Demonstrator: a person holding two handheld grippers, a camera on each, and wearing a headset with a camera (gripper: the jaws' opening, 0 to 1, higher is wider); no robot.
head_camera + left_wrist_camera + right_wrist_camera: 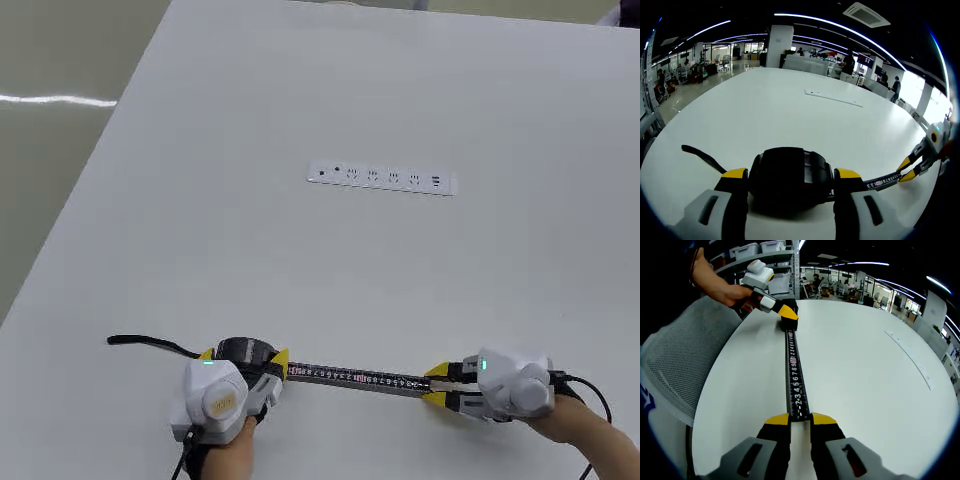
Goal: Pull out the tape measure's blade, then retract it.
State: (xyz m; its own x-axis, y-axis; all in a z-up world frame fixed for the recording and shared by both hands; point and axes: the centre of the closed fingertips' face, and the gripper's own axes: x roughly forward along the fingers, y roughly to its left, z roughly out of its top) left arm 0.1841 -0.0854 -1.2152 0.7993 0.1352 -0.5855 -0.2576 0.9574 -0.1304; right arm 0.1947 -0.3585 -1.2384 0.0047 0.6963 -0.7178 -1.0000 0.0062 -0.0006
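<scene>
The left gripper (pixel 243 360) is sitting at the lower left of the head view, low over the white table (pixel 300 260), with a left hand (pixel 225 452) holding it from below the frame edge. In the left gripper view its jaws are standing wide apart, spread to the full width of the black tape measure (pixel 790 171), and the yellow fingertips (pixel 735 173) are pressing against either side of it, so the gripper is clamping it. The tape measure is resting on the table near the lower edge of the head view, and a black strap (pixel 140 342) is trailing from it toward the left across the table. The blade (pixel 355 378) is lying drawn out, running flat along the table from the tape measure toward the lower right, with its printed numbers facing up. The right gripper (pixel 438 384) is sitting at the lower right of the head view, held by a right hand (pixel 572 420). In the right gripper view its jaws are standing almost together, leaving only a narrow gap, and the blade end is passing between the yellow tips, which are pinching it at the low numbers. The blade is stretching away from there to the tape measure at the upper left of that view. A white power strip (pixel 382 178) is lying well apart from both grippers, at the centre right of the head view.
</scene>
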